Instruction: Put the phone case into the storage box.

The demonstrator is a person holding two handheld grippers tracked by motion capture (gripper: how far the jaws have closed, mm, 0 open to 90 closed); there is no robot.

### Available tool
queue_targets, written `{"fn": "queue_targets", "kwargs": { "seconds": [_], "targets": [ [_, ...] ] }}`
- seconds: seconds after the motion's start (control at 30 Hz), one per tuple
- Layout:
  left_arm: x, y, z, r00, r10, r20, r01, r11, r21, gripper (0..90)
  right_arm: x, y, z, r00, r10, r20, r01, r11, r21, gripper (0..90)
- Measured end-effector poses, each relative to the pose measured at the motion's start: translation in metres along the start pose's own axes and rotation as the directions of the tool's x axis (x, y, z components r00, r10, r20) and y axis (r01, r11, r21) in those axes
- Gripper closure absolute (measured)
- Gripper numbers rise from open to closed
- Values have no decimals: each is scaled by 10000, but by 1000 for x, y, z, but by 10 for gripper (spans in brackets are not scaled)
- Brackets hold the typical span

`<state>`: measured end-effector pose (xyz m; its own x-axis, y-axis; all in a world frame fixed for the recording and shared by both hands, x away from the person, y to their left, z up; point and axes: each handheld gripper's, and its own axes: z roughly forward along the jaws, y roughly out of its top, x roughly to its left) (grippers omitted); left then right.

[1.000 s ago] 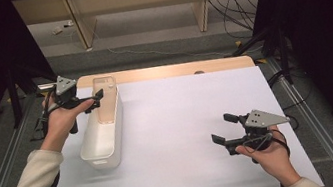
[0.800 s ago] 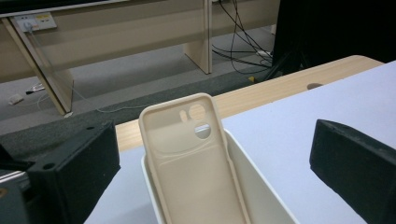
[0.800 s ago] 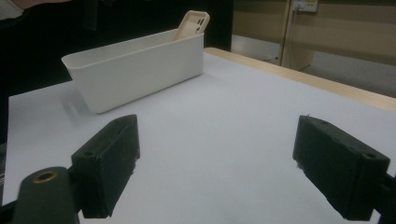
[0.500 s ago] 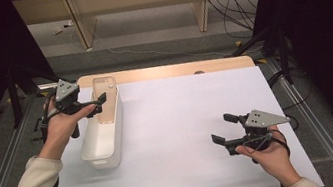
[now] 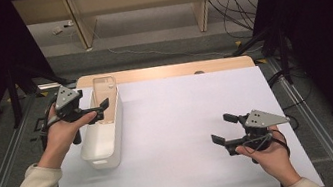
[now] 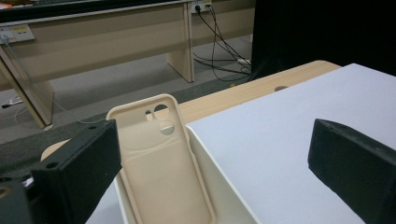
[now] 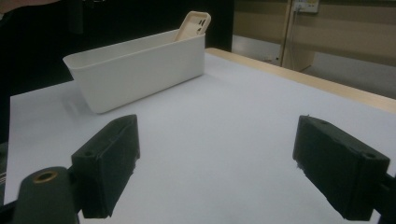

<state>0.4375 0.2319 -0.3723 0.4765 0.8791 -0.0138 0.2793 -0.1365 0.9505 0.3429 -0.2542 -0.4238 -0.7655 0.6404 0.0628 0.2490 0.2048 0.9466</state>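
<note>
Beige phone case point(image 6: 161, 158) leaning inside white bin point(image 5: 110, 133).

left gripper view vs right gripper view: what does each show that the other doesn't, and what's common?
Left gripper view alone: the phone case's inner face with its camera cutouts, looked at from above the bin's near end, and a dark hole in the wooden table edge.

Right gripper view alone: the whole outer side wall of the white bin from across the table, with open white sheet between it and the jaws.

Both: the beige phone case leaning at the bin's far end, the white sheet, and open black jaws with nothing between them.
</note>
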Motion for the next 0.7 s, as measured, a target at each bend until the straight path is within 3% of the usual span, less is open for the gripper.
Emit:
{"fn": "queue_targets", "kwargs": {
  "seconds": [0.1, 0.13, 0.2, 0.23, 0.3, 0.33, 0.6, 0.7],
  "targets": [
    [-3, -1, -3, 10000, 1, 64, -1, 10000, -72, 25, 0, 0, 0, 10000, 92, -8, -92, 9999, 72, 160],
    [-3, -2, -4, 10000, 43, 83, -42, 10000, -68, 26, 1, -1, 2, 9999, 135, -23, -135, 9997, -207, 160],
    [-6, -3, -6, 9999, 81, 120, -80, 9999, -114, 26, 1, -1, 2, 9999, 139, -17, -140, 9996, -227, 160],
    [-7, -4, -7, 9999, 69, 158, -67, 9999, -143, 27, 0, 0, 0, 10000, 89, 0, -89, 9999, 95, 160],
    [-10, -5, -10, 9997, 164, 194, -161, 9997, -161, 28, 1, 0, -1, 9999, 167, -40, -167, 9998, 115, 160],
    [-12, -7, -11, 9996, 196, 221, -192, 9996, -193, 28, 1, -1, 1, 9997, 217, -86, -218, 9996, -188, 160],
    [-23, -14, -24, 9976, 405, 564, -383, 9984, -409, 29, 1, 0, 2, 9997, 216, -125, -219, 9993, -288, 160],
    [-28, -17, -29, 9967, 449, 672, -417, 9980, -485, 29, 0, 0, 1, 10000, 13, -64, -15, 9995, -326, 160]
  ]
}}
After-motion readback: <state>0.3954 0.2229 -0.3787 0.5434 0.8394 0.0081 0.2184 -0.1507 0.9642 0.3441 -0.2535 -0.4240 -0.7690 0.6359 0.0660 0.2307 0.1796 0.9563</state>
